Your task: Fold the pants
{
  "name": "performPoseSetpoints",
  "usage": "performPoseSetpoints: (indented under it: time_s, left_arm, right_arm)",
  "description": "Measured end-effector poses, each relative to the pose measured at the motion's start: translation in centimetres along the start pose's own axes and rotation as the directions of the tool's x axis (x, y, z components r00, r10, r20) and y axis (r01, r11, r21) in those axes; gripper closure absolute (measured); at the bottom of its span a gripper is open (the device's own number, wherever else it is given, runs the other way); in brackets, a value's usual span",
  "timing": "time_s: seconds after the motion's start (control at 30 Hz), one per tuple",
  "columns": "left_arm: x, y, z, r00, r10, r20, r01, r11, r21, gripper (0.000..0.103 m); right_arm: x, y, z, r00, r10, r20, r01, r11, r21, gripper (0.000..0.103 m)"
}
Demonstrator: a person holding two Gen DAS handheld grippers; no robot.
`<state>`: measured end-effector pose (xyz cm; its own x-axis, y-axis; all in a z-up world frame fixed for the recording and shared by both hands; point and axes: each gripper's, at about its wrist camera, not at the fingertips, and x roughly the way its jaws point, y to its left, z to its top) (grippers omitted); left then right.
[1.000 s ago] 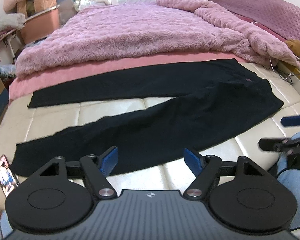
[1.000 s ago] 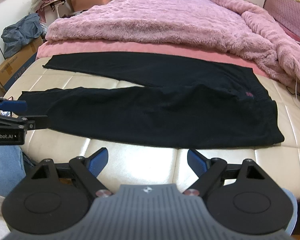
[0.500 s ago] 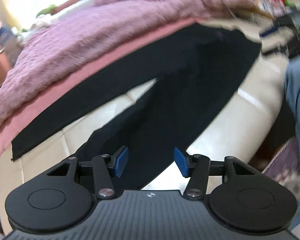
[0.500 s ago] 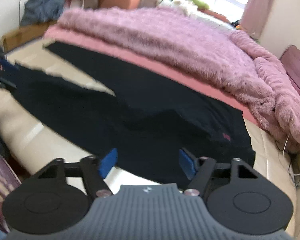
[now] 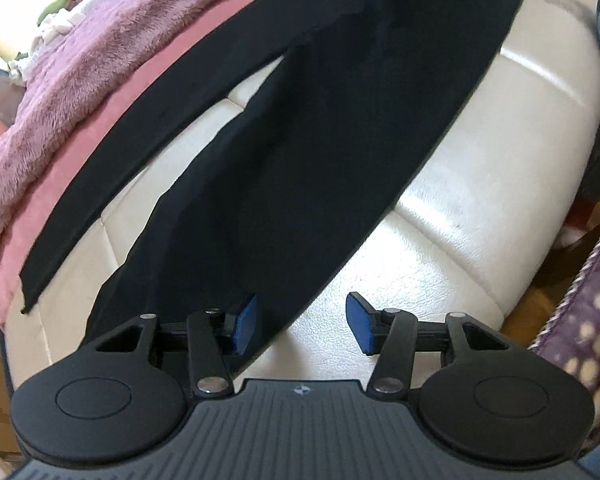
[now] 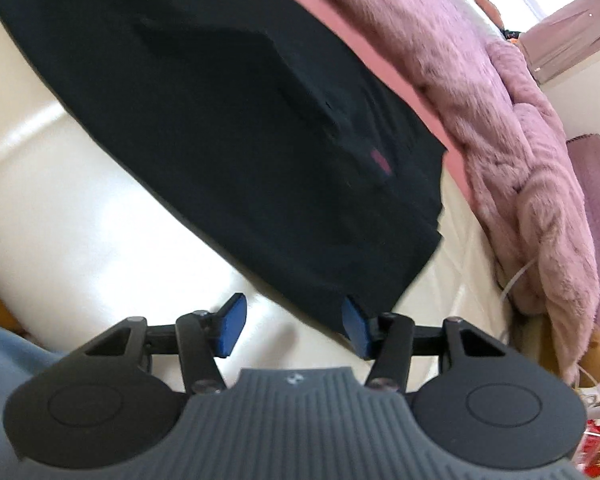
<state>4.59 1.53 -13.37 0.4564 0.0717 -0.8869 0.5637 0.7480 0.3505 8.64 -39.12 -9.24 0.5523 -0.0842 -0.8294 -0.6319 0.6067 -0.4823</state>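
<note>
Black fabric pants [image 5: 300,132] lie flat on the cream quilted leather bed end [image 5: 460,208], legs splayed in a V, the far leg running along the edge of the pink sheet [image 5: 112,120]. In my right view the waist end of the pants [image 6: 240,128] shows a small red label [image 6: 381,159], with the hem corner nearest the camera.

Left tongs [image 5: 300,326]: wide apart, holding nothing. Left blue pad [image 5: 245,323] sits over the near edge of the lower pant leg; I cannot tell if it touches. The other pad [image 5: 360,328] is over bare cream leather. The edge of the leg runs between the two pads. The view is rolled, bed tilted up to the left.

Right tongs [image 6: 294,330]: also wide apart, empty. Right blue pad [image 6: 356,330] is at the waist corner of the pants, contact unclear; the other pad [image 6: 230,330] is over bare leather. The view is blurred and rolled the opposite way.

Beyond the pants: a fluffy mauve blanket [image 6: 500,120] heaped on the bed, and a white cable [image 6: 518,276] near its lower edge.
</note>
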Motion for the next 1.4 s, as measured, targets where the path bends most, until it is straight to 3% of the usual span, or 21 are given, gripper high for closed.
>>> performPoseSetpoints:
  time_s: [0.2,0.33,0.4,0.5,0.7,0.8,0.87,0.9,1.13,1.4]
  left_arm:
    - [0.4,-0.2,0.4,1.000,0.027,-0.006,-0.027,0.999,-0.045,0.045]
    - [-0.1,-0.8,-0.1,0.999,0.051,0.003,-0.051,0.999,0.014,0.046]
    - [-0.2,-1.1,-0.3,0.998,0.060,0.011,-0.060,0.997,0.042,0.046]
    - [0.0,-1.2,-0.3,0.997,0.080,0.021,-0.081,0.994,0.069,0.037]
    - [0.9,-1.4,0.7,0.991,0.131,0.037,-0.133,0.989,0.062,0.041]
    - [1.0,-1.6,1.3,0.992,0.117,0.040,-0.117,0.993,0.012,0.069]
    - [1.0,-1.7,1.4,0.995,0.095,0.041,-0.094,0.995,-0.029,0.095]
    - [1.0,-1.7,1.5,0.995,0.092,0.048,-0.090,0.995,-0.048,0.100]
    - [-1.4,0.9,2.4,0.973,0.183,0.139,-0.151,0.966,-0.210,0.102]
    - [-3.7,6.2,7.8,0.932,0.309,0.191,-0.232,0.911,-0.341,0.103]
  right_arm:
    - [2.5,-0.8,-0.3,0.998,-0.015,-0.053,0.009,0.994,-0.106,0.056]
    - [3.4,-0.4,0.2,0.998,-0.024,-0.064,0.014,0.989,-0.147,0.057]
    - [3.4,-0.4,0.3,0.998,-0.033,-0.055,0.025,0.989,-0.148,0.061]
    - [3.7,-0.5,0.4,0.998,-0.035,-0.054,0.029,0.992,-0.119,0.076]
    - [3.8,-0.6,0.6,0.998,-0.038,-0.058,0.033,0.997,-0.074,0.083]
    - [4.1,-0.6,0.5,0.998,-0.015,-0.058,0.012,0.999,-0.047,0.094]
    - [4.2,-0.5,0.7,0.998,-0.012,-0.060,0.009,0.999,-0.037,0.100]
    - [4.1,-0.4,0.7,0.998,-0.012,-0.062,0.010,0.999,-0.034,0.102]
    - [2.3,-0.6,1.1,0.997,-0.070,-0.013,0.070,0.997,-0.020,0.103]
    - [-1.0,-3.4,4.0,0.981,-0.177,0.082,0.176,0.984,0.018,0.103]
